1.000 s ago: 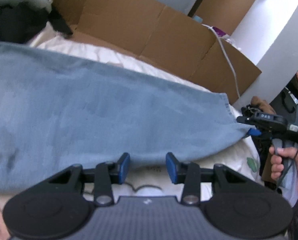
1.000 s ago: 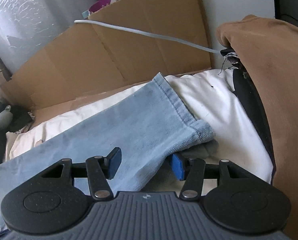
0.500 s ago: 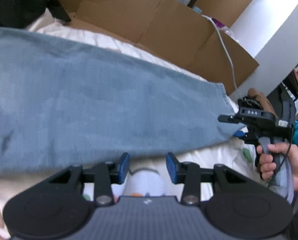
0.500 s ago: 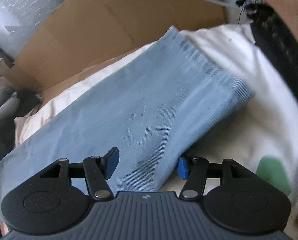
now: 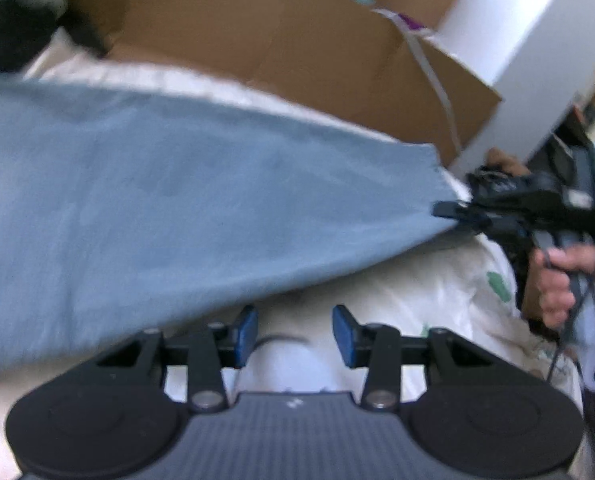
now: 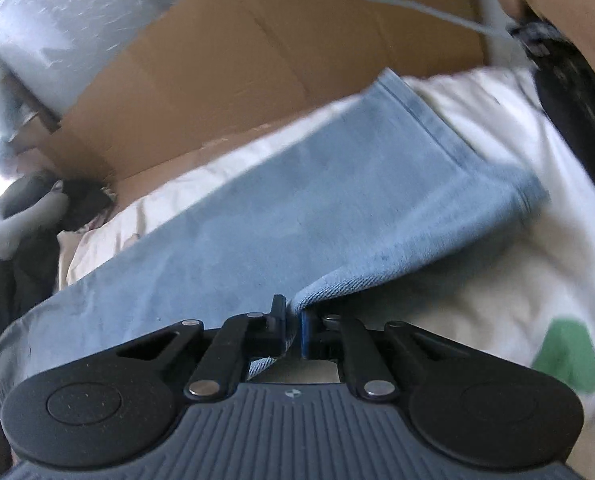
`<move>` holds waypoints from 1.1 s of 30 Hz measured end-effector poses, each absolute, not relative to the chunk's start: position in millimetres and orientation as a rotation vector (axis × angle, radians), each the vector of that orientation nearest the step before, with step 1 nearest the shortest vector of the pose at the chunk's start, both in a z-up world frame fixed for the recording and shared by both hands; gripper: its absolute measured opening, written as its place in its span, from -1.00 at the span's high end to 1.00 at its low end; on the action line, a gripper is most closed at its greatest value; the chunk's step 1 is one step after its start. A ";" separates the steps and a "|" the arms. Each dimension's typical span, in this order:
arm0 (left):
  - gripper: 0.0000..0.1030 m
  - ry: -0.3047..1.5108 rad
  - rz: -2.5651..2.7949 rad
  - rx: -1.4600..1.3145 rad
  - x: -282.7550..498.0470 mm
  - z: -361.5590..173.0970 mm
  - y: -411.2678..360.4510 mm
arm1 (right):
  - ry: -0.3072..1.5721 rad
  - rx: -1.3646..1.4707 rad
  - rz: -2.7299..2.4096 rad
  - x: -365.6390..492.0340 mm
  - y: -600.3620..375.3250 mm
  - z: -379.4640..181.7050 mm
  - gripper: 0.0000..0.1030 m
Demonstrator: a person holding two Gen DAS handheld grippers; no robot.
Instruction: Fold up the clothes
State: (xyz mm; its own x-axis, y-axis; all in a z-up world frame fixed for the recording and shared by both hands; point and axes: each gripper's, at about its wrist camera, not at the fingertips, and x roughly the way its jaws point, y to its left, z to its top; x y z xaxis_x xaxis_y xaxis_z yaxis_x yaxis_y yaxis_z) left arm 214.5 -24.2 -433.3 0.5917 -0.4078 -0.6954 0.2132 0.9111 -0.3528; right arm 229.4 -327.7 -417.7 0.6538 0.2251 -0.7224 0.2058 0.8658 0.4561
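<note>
Light blue jeans (image 5: 177, 200) lie stretched across a white bed sheet (image 5: 417, 292). My left gripper (image 5: 293, 330) is open just off the jeans' near edge, with only sheet between its blue pads; the cloth reaches its left pad. In the right wrist view my right gripper (image 6: 293, 328) is shut on the near side edge of the jeans leg (image 6: 317, 220), a little back from the hem. The left wrist view shows the right gripper (image 5: 449, 210) clamped at the leg's end, held by a hand (image 5: 557, 280).
Flattened cardboard (image 5: 277, 48) stands along the far side of the bed, with a white cable (image 5: 429, 68) running over it. A brown garment (image 6: 557, 8) lies at the right, and a pile of dark and grey clothes (image 6: 17, 220) at the far left.
My right gripper went from open around the jeans leg to shut on its edge. The jeans edge has pulled away from between the left pads, which now frame bare sheet.
</note>
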 end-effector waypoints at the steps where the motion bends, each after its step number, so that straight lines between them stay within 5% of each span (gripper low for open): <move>1: 0.16 0.850 -0.375 -0.201 216.7 -430.2 -27.1 | 0.864 0.526 0.020 233.2 -327.1 -413.9 0.90; 11: 0.15 0.787 -0.356 -0.208 239.5 -419.0 -27.9 | 0.828 0.558 0.024 255.2 -329.7 -401.0 0.88; 14: 0.15 0.785 -0.328 -0.242 245.0 -419.8 -26.3 | 0.856 0.575 -0.013 250.9 -334.3 -414.4 0.60; 16: 0.15 0.784 -0.323 -0.258 247.2 -419.7 -26.0 | 0.868 0.561 -0.045 246.3 -338.4 -422.1 0.12; 26: 0.15 0.831 -0.331 -0.239 245.4 -431.3 -31.5 | 0.974 0.624 -0.052 224.3 -353.3 -445.9 -0.16; 33: 0.12 0.884 -0.346 -0.220 245.5 -442.2 -40.4 | 0.995 0.674 0.076 229.4 -311.2 -452.7 -0.16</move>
State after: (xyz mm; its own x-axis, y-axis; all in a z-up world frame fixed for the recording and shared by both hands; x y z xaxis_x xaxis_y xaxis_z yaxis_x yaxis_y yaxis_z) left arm 245.5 -40.4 -442.2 0.5835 -0.3839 -0.7156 0.2043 0.9223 -0.3281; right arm 229.4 -311.2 -452.7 0.5591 0.3556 -0.7490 0.2376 0.7967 0.5557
